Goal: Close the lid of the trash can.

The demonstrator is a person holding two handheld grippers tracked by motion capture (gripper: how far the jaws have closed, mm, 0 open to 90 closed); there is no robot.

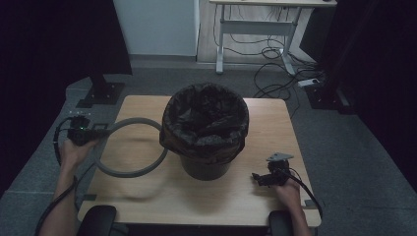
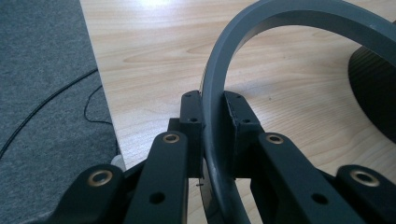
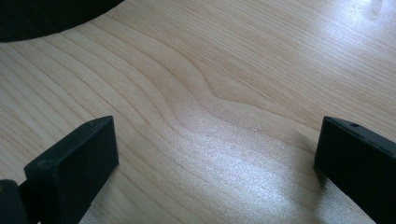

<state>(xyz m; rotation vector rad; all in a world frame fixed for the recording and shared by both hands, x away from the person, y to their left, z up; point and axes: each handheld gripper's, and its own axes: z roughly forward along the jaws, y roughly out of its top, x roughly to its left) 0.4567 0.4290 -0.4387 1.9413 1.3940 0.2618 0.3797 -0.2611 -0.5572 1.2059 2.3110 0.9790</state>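
A grey plastic ring (image 1: 129, 147) hangs tilted above the left half of the wooden table (image 1: 147, 191), casting a shadow below it. My left gripper (image 1: 101, 132) is shut on the ring's left rim; in the left gripper view the ring (image 2: 219, 93) passes between the two black pads (image 2: 192, 112). Right of the ring stands a dark bin (image 1: 205, 130) lined with a black bag, whose edge (image 2: 373, 93) shows at the right of the left gripper view. My right gripper (image 1: 256, 177) rests low near the table's right front, jaws wide open over bare wood (image 3: 210, 116).
A black stand base (image 1: 101, 93) sits on the floor at the table's far left. Cables (image 1: 275, 73) lie on the floor behind the table, under a white desk. Grey carpet (image 2: 42, 93) borders the table's left edge.
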